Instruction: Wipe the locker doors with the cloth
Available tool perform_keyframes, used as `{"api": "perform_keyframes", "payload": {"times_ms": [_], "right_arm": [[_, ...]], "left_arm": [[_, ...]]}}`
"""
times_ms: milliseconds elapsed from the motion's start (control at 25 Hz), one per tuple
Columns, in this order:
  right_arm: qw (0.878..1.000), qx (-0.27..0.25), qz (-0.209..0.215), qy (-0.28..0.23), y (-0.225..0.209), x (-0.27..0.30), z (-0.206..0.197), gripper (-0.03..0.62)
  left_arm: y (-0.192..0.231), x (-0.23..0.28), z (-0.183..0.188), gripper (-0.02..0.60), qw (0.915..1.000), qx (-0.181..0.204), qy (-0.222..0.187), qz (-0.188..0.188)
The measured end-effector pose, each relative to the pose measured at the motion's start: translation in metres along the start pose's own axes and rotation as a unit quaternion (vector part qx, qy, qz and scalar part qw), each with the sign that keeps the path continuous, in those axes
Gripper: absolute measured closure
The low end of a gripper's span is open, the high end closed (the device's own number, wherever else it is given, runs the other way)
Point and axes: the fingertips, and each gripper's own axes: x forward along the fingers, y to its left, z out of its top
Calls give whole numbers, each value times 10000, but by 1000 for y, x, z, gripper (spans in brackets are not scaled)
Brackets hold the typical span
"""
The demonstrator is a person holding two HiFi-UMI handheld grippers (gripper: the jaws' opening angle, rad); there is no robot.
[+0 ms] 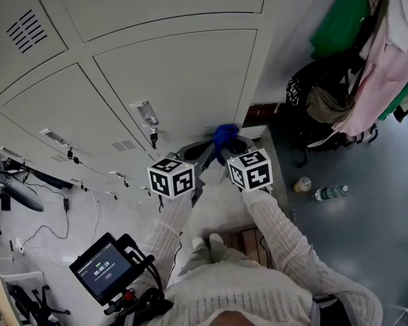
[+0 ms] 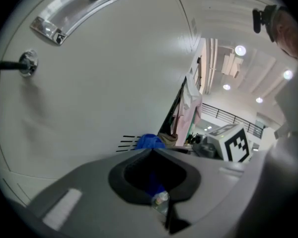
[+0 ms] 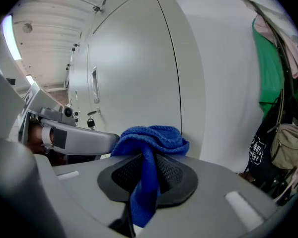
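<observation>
- The right gripper (image 3: 148,158) has its jaws clamped on the blue cloth (image 3: 151,138); a fat wad bulges out past the tips, which I take to be the working face for the wipe
- The left gripper (image 2: 153,153) has its jaws closed together too, with a streak of blue showing in the seam between the pads, so it looks to be nipping the same cloth from the other side, probably to steady or re-bunch it
- From the head view both grippers converge on the one spot, the marker cubes side by side and the cloth (image 1: 224,136) out in front of them
- The cloth sits low on the locker door (image 1: 183,73), by its lower right corner and close to the vent slots (image 2: 126,143); I cannot tell whether it is actually pressed on the metal or just short of it
- Its long axis runs along the jaws' seam: the wad points forward at the door and a narrow tail trails back down between the pads toward the person
- Starting low at an edge makes sense to me, since the wide bare panel above, past the handle (image 1: 144,112), looks to be the stretch left to wipe
</observation>
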Motion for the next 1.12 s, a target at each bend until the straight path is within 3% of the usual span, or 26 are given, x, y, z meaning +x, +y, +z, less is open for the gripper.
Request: {"api": "perform_keyframes", "payload": {"times_ms": [240, 440, 800, 1120], "right_arm": [[9985, -78, 263, -473, 20, -45, 16, 536], [9947, -289, 398, -900, 42, -80, 32, 536], [9907, -383, 635, -1142, 70, -112, 26, 536], [9807, -88, 826, -1773, 83, -136, 25, 536]], "left_arm": [[-23, -23, 13, 581, 9994, 303, -149, -69], [-38, -52, 25, 581, 9983, 276, -488, -142], [-71, -89, 19, 581, 9954, 658, -693, 29], [-88, -108, 17, 581, 9919, 614, -1107, 129]]}}
